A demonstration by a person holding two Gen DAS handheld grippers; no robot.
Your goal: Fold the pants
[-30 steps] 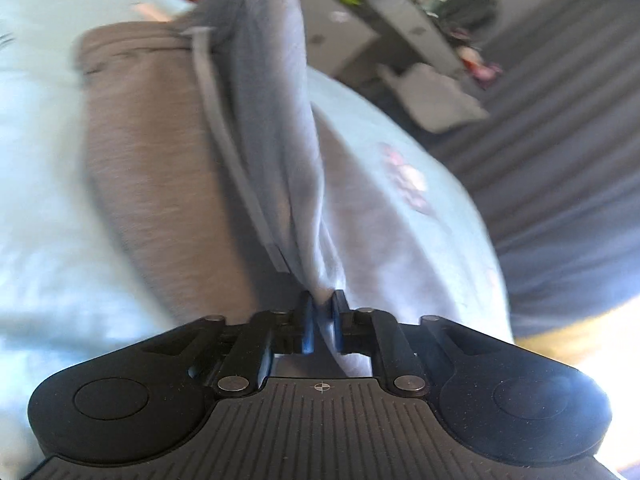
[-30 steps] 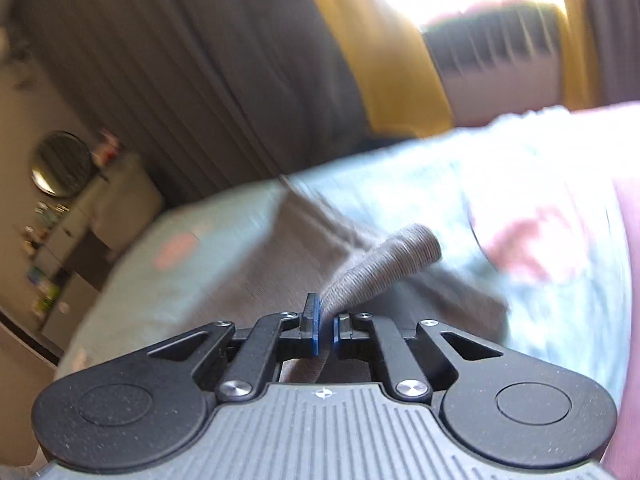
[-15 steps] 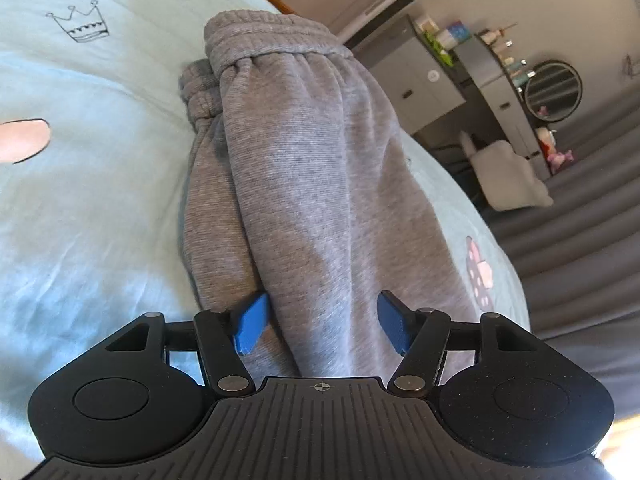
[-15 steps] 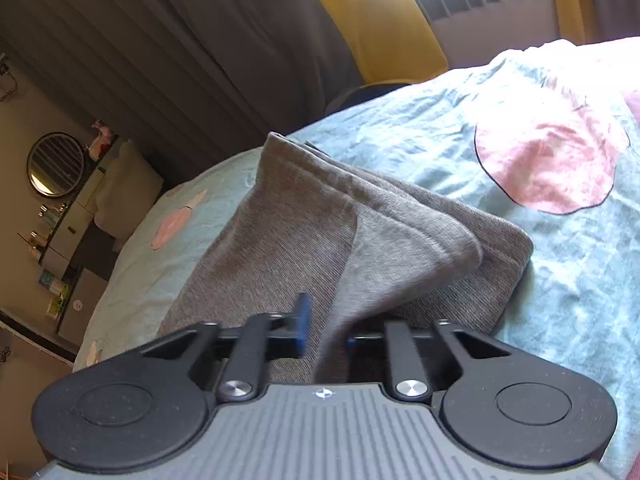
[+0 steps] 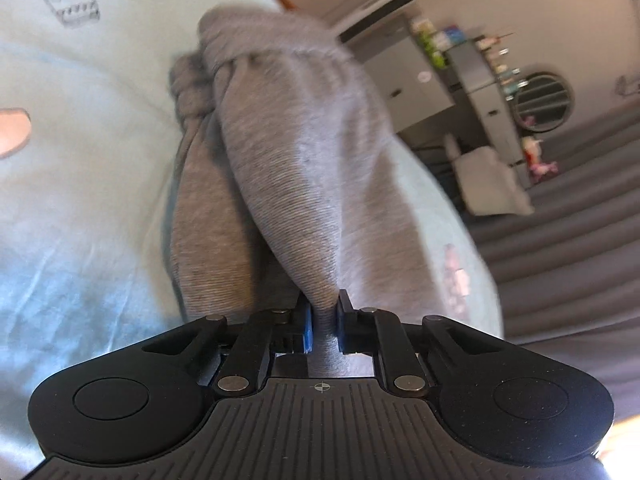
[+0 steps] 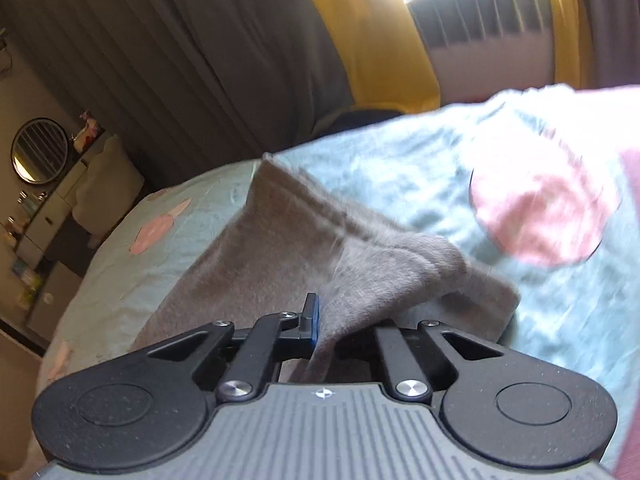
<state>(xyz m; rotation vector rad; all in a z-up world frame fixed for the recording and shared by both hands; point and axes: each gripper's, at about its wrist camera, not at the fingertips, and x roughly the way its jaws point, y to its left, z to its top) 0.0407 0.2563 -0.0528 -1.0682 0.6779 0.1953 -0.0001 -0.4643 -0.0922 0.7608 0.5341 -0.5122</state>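
Note:
Grey sweatpants [image 5: 304, 160] lie folded lengthwise on a light blue bed sheet [image 5: 80, 184]. In the left wrist view the elastic waistband [image 5: 256, 44] is at the far end. My left gripper [image 5: 322, 326] is shut on a pinched ridge of the top layer, which rises toward it. In the right wrist view the pants [image 6: 280, 248] stretch away, with a folded corner [image 6: 448, 264] on the right. My right gripper [image 6: 326, 324] is shut on a fold of the grey fabric; its right finger is hidden under cloth.
The sheet [image 6: 400, 168] has pink patches [image 6: 540, 216] and a crown drawing [image 5: 70, 4]. Beyond the bed are dark curtains [image 6: 180, 60], a yellow curtain [image 6: 372, 32], a cabinet with bottles [image 5: 472, 64], a round mirror [image 5: 544, 98] and a pale chair [image 5: 488, 184].
Half a second ago both grippers stood open around the laid-down pants. Both have now closed on the top fabric, and the pinched cloth rises toward each gripper.

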